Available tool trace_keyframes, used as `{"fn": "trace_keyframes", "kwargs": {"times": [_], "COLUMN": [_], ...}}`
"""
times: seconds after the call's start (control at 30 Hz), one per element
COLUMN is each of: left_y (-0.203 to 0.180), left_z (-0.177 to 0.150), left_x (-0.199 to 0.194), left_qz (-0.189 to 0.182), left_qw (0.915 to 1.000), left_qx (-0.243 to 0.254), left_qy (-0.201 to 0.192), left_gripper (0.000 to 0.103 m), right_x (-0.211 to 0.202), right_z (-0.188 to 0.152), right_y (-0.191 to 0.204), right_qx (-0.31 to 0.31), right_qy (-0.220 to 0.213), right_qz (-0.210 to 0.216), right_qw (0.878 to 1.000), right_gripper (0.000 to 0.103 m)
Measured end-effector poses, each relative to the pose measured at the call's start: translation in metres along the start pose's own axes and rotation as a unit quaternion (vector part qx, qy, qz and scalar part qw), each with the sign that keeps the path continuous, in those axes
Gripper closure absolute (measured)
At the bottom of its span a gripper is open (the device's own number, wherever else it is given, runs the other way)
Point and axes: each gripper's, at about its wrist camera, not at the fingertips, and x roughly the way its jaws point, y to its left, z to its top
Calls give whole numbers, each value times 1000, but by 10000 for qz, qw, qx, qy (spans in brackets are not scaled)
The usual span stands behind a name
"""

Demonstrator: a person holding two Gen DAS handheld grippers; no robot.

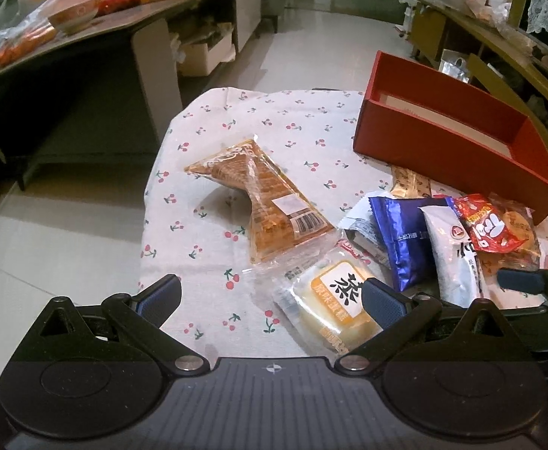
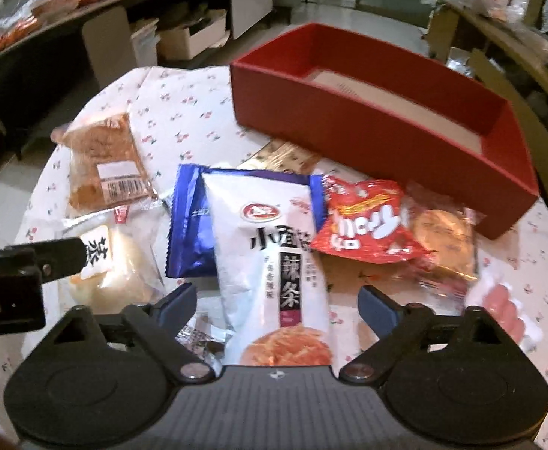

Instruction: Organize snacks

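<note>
Several snack packets lie on a cherry-print cloth (image 1: 274, 120). A brown bread packet (image 1: 270, 195) lies mid-table. A yellow steamed-cake packet (image 1: 334, 300) lies between my left gripper's open fingers (image 1: 270, 300). A white spicy-strip packet (image 2: 270, 262) lies between my right gripper's open fingers (image 2: 277, 303), over a blue packet (image 2: 189, 221). A red packet (image 2: 367, 225) and a clear pastry packet (image 2: 442, 240) lie to its right. An open red box (image 2: 386, 127) stands behind them; it also shows in the left wrist view (image 1: 454, 150).
A gold packet (image 2: 281, 157) pokes out by the red box. A low dark table (image 1: 86, 37) with bags and a bowl stands to the left. Shelving (image 1: 499, 37) stands to the right. The round table's edge drops to a tiled floor (image 1: 49, 243).
</note>
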Motion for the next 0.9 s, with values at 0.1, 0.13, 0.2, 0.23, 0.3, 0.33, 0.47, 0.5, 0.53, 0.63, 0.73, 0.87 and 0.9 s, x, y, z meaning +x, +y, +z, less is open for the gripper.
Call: {"fn": "trace_keyframes", "kwargs": {"times": [0.1, 0.13, 0.2, 0.23, 0.3, 0.33, 0.47, 0.5, 0.53, 0.63, 0.73, 0.87, 0.9], "left_y": [-1, -2, -4, -5, -6, -7, -11, -12, -14, -16, -18, -21, -22], "left_z": [0, 0, 0, -1, -1, -1, -2, -2, -2, -2, -1, -1, 0], "left_x": [2, 3, 4, 4, 4, 5, 6, 6, 7, 8, 10, 13, 14], "left_qz": [35, 41, 58, 63, 67, 75, 71, 69, 72, 76, 83, 87, 77], "left_qw": [10000, 10000, 9999, 9999, 9999, 9998, 9997, 9997, 9997, 9996, 9995, 9994, 9995], "left_qx": [27, 47, 89, 112, 143, 159, 201, 217, 242, 269, 292, 313, 304], "left_qy": [27, 39, 50, 47, 41, 43, 73, 69, 65, 75, 78, 79, 85], "left_gripper": [0, 0, 0, 0, 0, 0, 0, 0, 0, 0, 0, 0, 0], "right_x": [5, 5, 2, 1, -3, -5, -10, -11, -12, -15, -18, -22, -23], "right_z": [-1, -2, -3, -4, -7, -8, -12, -12, -13, -14, -16, -18, -19], "right_y": [-2, -4, -6, -7, -8, -9, -10, -11, -12, -16, -19, -23, -25], "right_qx": [92, 114, 141, 166, 187, 194, 210, 211, 218, 300, 372, 418, 446], "right_qy": [147, 145, 161, 164, 165, 158, 146, 136, 131, 112, 98, 83, 80], "right_qz": [67, 106, 187, 226, 310, 332, 368, 361, 376, 430, 462, 466, 474], "right_qw": [9998, 9998, 9996, 9995, 9992, 9991, 9990, 9990, 9990, 9986, 9982, 9980, 9978], "right_gripper": [47, 49, 52, 53, 54, 55, 57, 57, 57, 58, 58, 58, 58]}}
